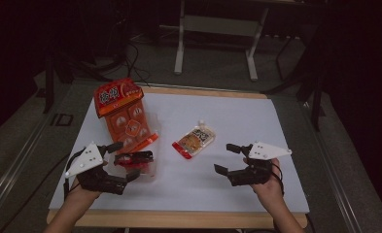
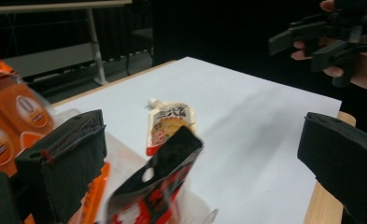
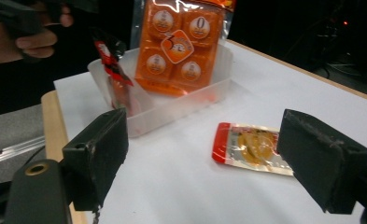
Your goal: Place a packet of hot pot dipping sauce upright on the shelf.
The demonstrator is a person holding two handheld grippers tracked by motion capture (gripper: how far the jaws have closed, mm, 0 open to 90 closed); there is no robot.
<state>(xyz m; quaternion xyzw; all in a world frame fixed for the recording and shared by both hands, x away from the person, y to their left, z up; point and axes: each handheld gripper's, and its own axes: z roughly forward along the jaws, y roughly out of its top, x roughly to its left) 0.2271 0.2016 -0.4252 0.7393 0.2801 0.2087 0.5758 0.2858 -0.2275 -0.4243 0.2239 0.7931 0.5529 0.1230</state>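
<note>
A clear plastic bin (image 1: 154, 171) sits at the table's left. An orange multi-pack of cups (image 1: 122, 109) leans in it. A black and red packet (image 1: 136, 158) stands at its near end. My left gripper (image 1: 124, 161) is open at that end; in the left gripper view the packet (image 2: 155, 186) tilts between the wide-apart jaws, and neither pad presses on it. A spouted pouch with orange print (image 1: 194, 141) lies flat mid-table. My right gripper (image 1: 223, 158) stands open to the pouch's right, nothing between its jaws; the pouch (image 3: 251, 149) lies just ahead of them.
The white sheet (image 1: 237, 116) covers a wooden tabletop with bare room at the far right and along the near edge. A table frame (image 1: 217, 29) and cables stand on the dark floor beyond the far edge.
</note>
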